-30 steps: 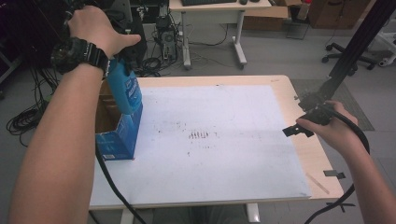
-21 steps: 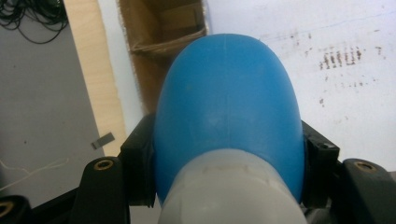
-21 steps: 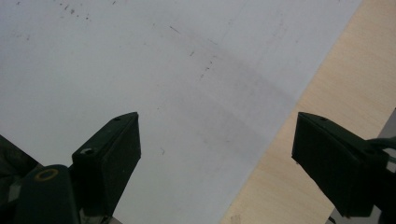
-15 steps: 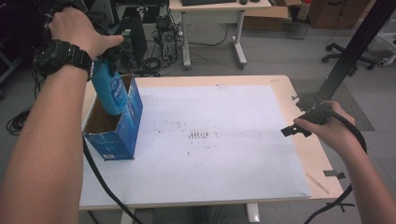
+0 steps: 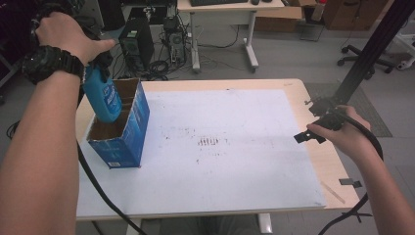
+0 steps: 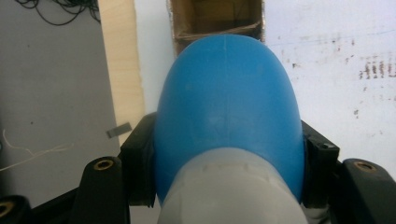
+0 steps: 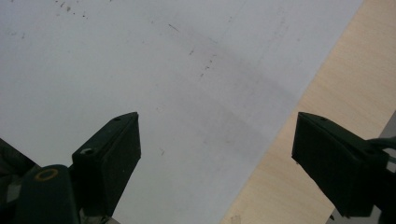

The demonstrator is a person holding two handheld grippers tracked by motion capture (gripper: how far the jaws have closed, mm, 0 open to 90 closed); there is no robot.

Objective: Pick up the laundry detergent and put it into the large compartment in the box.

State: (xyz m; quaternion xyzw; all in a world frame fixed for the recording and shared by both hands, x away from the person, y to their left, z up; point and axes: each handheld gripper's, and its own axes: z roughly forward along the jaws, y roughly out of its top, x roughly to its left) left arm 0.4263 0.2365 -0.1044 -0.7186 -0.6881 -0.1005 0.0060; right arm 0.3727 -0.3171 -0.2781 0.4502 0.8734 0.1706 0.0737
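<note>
The left gripper (image 6: 224, 154) is clamped on a blue bottle (image 5: 103, 98), hanging over the open blue box (image 5: 128, 139). Lowering it into a compartment looks next, needing a straight descent. The right gripper (image 7: 215, 154), jaws apart, hovers well right of the box. The left gripper view shows the cardboard divider (image 6: 219, 30).

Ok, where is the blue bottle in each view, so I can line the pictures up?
High view: blue bottle at upper left, held above the blue cardboard box.
Left gripper view: the bottle sits at the centre, clamped between the left gripper jaws, the box beyond it.
Right gripper view: the bottle is not in it.
Shared landmark: the white sheet on the table.
</note>
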